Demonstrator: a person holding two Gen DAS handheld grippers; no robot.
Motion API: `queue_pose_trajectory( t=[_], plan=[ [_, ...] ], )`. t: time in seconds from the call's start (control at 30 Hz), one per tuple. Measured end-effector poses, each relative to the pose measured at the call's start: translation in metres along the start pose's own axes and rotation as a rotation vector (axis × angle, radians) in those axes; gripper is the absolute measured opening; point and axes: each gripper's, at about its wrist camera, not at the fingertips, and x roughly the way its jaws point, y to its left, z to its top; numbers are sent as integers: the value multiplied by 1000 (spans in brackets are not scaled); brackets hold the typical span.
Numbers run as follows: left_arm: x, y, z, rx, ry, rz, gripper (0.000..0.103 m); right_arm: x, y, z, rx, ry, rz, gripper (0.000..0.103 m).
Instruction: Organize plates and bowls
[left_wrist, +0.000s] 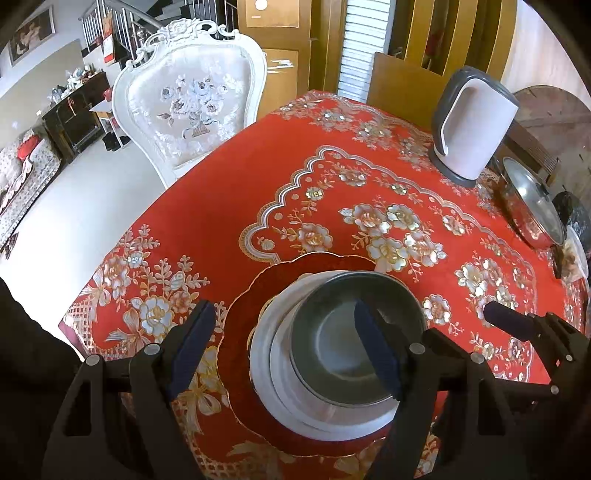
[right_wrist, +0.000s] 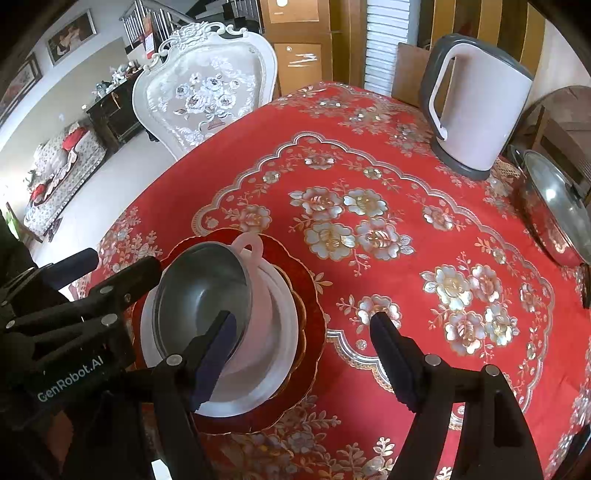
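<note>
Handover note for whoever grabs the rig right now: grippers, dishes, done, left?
Left hand-held gripper: open, empty, over the stack; one finger sits above the bowl's opening.
Right hand-held gripper: open, empty, beside the stack on its right.
Dishes: metal bowl sits tilted on top of white plates, which rest on the red plate near the table's front edge.
Done: everything visible is gathered into one stack.
Left: probably level the bowl. No other loose plates or bowls in view; the kettle and lidded pan at the far right look untouched.
</note>
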Motion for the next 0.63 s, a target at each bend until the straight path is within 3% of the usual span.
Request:
queue_pose_trajectory(
  t=[0.63],
  plan=[
    [-5,1,-1,2,-40,30,78,1,-2,-4,18,9,9,77]
  ],
)
